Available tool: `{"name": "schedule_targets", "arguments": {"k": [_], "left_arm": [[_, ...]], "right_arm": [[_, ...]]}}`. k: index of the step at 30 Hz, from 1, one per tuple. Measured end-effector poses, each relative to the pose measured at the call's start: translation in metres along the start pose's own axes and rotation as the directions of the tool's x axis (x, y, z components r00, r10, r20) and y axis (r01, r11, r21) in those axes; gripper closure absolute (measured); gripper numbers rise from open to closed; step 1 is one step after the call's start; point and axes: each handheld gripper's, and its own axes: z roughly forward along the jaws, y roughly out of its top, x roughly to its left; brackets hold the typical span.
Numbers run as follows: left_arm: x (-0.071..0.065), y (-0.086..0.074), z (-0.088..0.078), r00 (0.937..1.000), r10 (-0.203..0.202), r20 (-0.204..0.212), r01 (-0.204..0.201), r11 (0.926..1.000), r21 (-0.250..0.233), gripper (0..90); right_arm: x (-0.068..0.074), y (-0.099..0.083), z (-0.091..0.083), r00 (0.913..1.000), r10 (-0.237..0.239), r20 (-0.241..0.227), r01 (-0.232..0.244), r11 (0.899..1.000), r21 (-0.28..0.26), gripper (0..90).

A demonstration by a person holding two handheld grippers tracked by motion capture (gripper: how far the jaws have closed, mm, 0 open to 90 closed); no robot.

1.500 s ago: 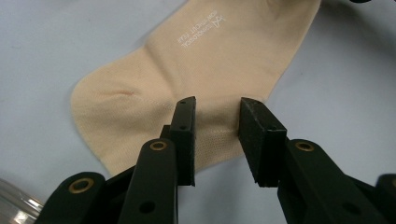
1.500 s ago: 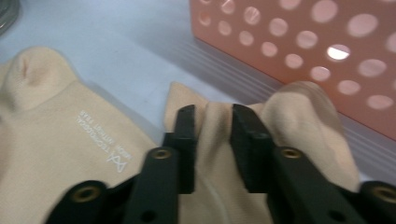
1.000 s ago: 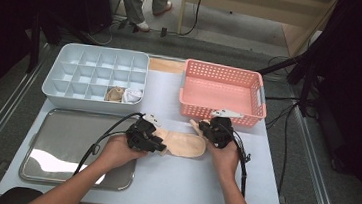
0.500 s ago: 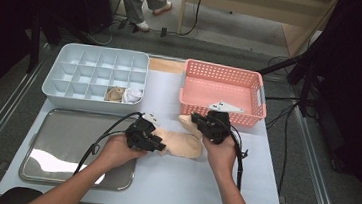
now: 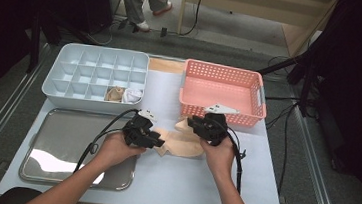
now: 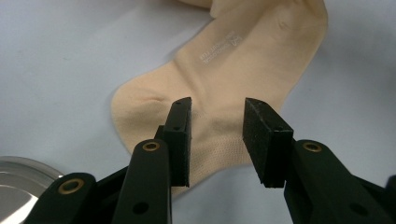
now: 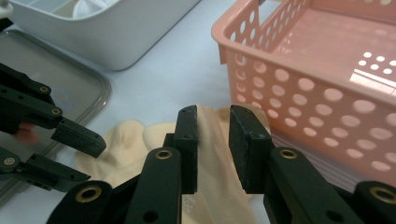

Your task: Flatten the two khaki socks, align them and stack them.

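Pale table (image 5: pixel 261 190), beige sock (image 5: pixel 182 143) flat between both grippers — left gripper (image 5: pixel 157 141) parted, right gripper (image 5: pixel 192 124) just opening.

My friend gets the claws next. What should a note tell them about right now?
Left claw: open, over the toe end of the beige sock, not gripping.
Right claw: its jaws have just been opening; open over the sock's other end, near the pink basket.
The sock lies flat on the table.
Done: a beige and a white sock bundle sit in the divided tray.
Left: probably fold this sock and store it.
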Motion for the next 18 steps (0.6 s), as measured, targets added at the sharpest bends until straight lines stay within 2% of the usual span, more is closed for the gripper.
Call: {"name": "schedule_targets", "arguments": {"k": [2,5,10,15,18], "left_arm": [[0.001,0.001,-0.001,1.0,-0.003,0.0,0.003,1.0,-0.005,63.5],[0.003,0.002,-0.004,0.9999,-0.01,-0.001,0.01,0.9999,-0.014,63.3],[0.004,0.004,-0.008,0.9997,-0.022,-0.009,0.022,0.9988,-0.044,64.1],[0.006,0.005,-0.01,0.9997,-0.02,-0.013,0.019,0.9986,-0.05,64.0],[0.006,0.006,-0.011,0.9996,-0.024,-0.012,0.023,0.9978,-0.061,63.6]], "right_arm": [[-0.001,0.001,-0.003,1.0,0.005,-0.003,-0.005,1.0,-0.011,74.4],[-0.002,0.001,-0.01,0.9998,0.011,-0.014,-0.011,1.0,-0.007,84.1],[-0.002,-0.002,-0.018,0.9993,0.026,-0.027,-0.026,1.0,0.005,89.7],[-0.001,-0.01,-0.023,0.9992,0.027,-0.031,-0.026,1.0,0.007,89.2],[0.002,-0.016,-0.023,0.999,0.014,-0.043,-0.013,1.0,0.027,86.0]]}}
